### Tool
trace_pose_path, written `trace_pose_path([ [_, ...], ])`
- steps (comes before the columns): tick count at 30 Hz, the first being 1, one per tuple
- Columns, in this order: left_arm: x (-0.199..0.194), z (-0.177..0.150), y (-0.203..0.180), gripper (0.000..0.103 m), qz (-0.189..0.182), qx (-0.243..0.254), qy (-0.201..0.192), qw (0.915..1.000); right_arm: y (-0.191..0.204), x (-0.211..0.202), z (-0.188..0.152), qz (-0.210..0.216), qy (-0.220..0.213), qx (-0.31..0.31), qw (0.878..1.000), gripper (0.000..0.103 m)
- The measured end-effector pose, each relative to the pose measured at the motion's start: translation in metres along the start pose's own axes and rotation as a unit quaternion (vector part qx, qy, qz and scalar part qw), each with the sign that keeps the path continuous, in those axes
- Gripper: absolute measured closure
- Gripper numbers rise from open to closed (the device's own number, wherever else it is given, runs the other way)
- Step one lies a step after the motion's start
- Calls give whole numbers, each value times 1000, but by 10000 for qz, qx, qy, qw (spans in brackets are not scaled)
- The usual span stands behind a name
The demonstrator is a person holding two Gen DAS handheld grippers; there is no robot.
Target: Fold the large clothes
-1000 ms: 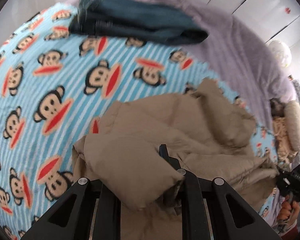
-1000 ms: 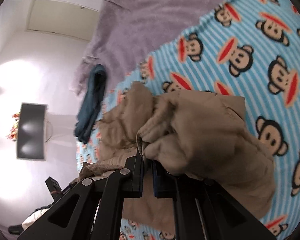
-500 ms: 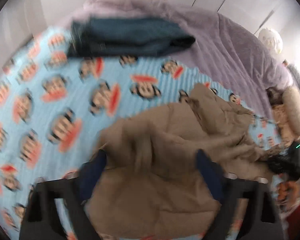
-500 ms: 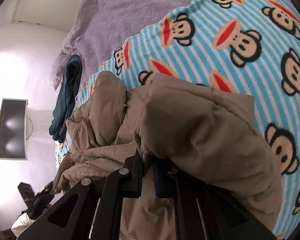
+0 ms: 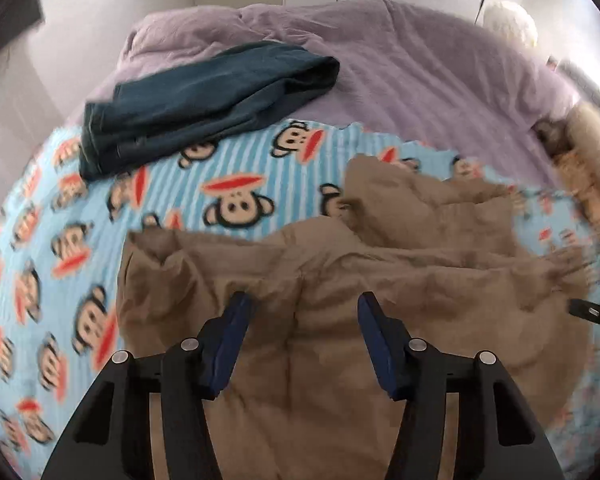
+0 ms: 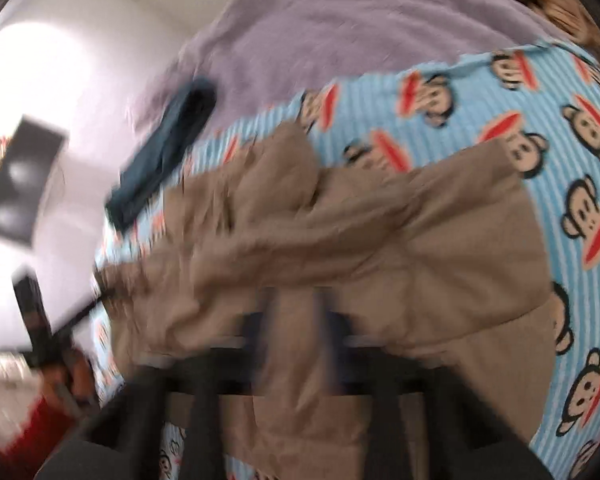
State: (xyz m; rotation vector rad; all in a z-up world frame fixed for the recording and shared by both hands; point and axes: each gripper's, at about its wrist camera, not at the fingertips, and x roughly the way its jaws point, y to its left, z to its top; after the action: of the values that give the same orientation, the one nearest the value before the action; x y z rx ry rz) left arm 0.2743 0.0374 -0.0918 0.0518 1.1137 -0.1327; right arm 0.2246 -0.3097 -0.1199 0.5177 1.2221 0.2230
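L gripper (image 5: 302, 312) closing, clear above tan jacket (image 5: 340, 360); R gripper blurred.

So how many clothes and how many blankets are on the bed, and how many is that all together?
Clothes: 2, the puffy tan padded jacket and the folded dark teal garment.
Blankets: 2, the blue striped monkey-print fleece blanket and the plain lilac fuzzy blanket.
Total: 4
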Motion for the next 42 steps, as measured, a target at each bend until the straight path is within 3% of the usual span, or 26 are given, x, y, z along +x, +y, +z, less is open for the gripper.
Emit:
trace_pose_path([
  [4,32,3,19,44,499,-303,37,9983,18,35,-1,-163,71,-358,9992,95],
  [7,64,0,46,44,502,-730,300,9956,12,61,7,-200,79,-194,9996,95],
  [8,73,-2,50,44,487,-801,325,9951,8,71,11,-201,68,-109,9997,100],
  [13,85,1,51,44,573,-777,263,9950,-15,89,29,42,38,338,9994,103],
  [16,69,2,59,44,514,-706,107,9961,-13,55,30,-542,-301,-137,9980,103],
  [18,55,3,69,44,606,-709,-78,9956,-21,29,28,-1384,-543,-522,9875,103],
  [20,47,0,84,44,778,-812,-190,9935,-37,13,24,-1793,-655,-555,9801,103],
  [23,64,-9,106,44,898,-1004,141,9908,-78,3,23,-1692,-542,-65,9841,103],
  [25,84,-12,112,44,786,-1207,310,9891,-97,13,24,-1433,-485,339,9879,103],
  [27,96,-10,107,44,916,-1223,315,9878,-105,35,28,-1359,-381,566,9884,103],
  [32,107,-7,95,43,1162,-988,308,9878,-97,54,32,-1666,-389,276,9849,103],
  [40,62,-5,89,42,1259,-773,271,9887,-83,13,29,-1661,-471,428,9841,98],
  [42,43,-12,87,42,1150,-696,229,9907,-77,-3,17,-1560,-540,398,9855,90],
])
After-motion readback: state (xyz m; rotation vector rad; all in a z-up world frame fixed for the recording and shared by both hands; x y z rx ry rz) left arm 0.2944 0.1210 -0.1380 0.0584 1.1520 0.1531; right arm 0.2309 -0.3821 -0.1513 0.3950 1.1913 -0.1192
